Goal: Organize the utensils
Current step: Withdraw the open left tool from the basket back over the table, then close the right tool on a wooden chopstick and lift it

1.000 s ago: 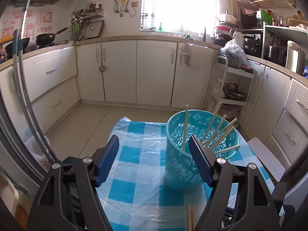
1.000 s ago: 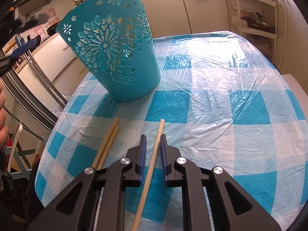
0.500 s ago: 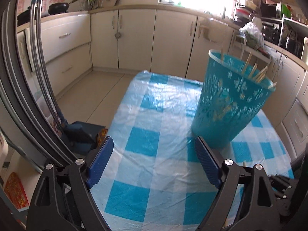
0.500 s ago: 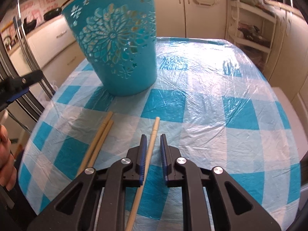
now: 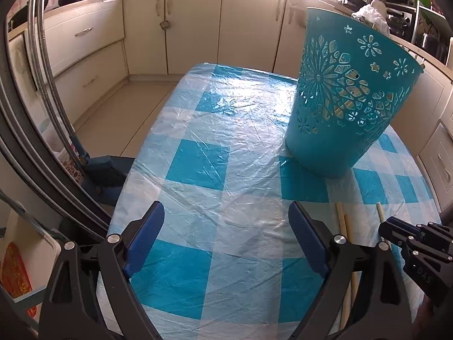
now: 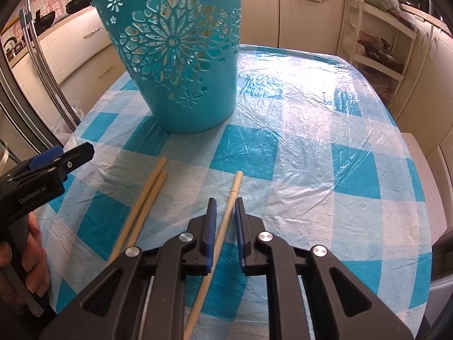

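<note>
A teal cut-out basket (image 5: 348, 99) (image 6: 181, 56) stands upright on the blue-checked table (image 6: 325, 130), with pale sticks showing through its holes. My right gripper (image 6: 225, 201) is shut on a single wooden chopstick (image 6: 233, 189), whose tip points toward the basket. Two more chopsticks (image 6: 141, 206) (image 5: 344, 226) lie side by side on the cloth just left of it. My left gripper (image 5: 226, 209) hangs low over the cloth left of the basket, its jaws opening wide with nothing between them. One of its fingers (image 6: 76, 155) shows at the left edge of the right wrist view, held by a hand (image 6: 31, 269).
Cream kitchen cabinets (image 5: 192, 28) ring the table. Metal tubes (image 5: 53, 90) and a blue base (image 5: 104, 170) stand off the table's left edge. A white shelf rack (image 6: 376, 42) stands at the back right. The cloth is covered with crinkled clear plastic.
The left gripper has come down toward the cloth and its jaws have spread wider; the basket now looms above it. The right gripper keeps its hold on the chopstick, tilted slightly.
</note>
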### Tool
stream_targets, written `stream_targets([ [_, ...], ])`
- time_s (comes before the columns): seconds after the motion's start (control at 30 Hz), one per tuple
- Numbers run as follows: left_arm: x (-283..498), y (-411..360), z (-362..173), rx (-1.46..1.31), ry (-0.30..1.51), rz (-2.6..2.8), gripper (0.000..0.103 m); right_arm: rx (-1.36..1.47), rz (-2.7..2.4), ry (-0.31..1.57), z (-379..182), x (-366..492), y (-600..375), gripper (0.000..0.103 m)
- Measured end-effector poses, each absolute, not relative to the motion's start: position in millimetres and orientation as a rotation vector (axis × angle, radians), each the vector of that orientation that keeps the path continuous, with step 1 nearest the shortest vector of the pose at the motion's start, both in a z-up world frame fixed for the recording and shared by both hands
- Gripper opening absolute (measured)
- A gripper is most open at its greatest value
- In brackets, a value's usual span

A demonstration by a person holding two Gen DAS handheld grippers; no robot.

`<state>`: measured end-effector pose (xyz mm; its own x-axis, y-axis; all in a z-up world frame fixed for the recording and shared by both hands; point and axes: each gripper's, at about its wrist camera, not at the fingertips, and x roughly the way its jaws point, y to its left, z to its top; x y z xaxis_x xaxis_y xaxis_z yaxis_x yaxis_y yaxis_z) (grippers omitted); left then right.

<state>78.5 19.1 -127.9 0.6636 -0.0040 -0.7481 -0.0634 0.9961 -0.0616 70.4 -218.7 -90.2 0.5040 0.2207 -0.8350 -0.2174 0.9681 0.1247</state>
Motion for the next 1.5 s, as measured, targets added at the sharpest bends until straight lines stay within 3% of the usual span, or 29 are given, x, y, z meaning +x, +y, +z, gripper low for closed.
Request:
stream_targets([
  [0.8, 84.6, 17.2, -136.2, -0.083, 0.89, 0.032, 0.088, -0.068, 0.327, 1.072, -88.0, 73.2, -218.5, 0.008],
  [0.97, 83.7, 14.8, -137.4, -0.076, 0.892, 0.029, 0.088, 0.072, 0.324, 1.062, -86.2, 69.3, -232.2, 0.006],
  [1.13, 84.0, 14.9, -137.4, -0.08, 0.897, 0.03, 0.088, 0.238, 0.391, 0.971, -52.9, 56.2, -250.0, 0.006],
  [1.5, 85.6, 13.7, -138.4, -0.076, 0.904, 0.033, 0.088, 0.428, 0.575, 0.584, 92.0, 68.9, -249.4, 0.006],
])
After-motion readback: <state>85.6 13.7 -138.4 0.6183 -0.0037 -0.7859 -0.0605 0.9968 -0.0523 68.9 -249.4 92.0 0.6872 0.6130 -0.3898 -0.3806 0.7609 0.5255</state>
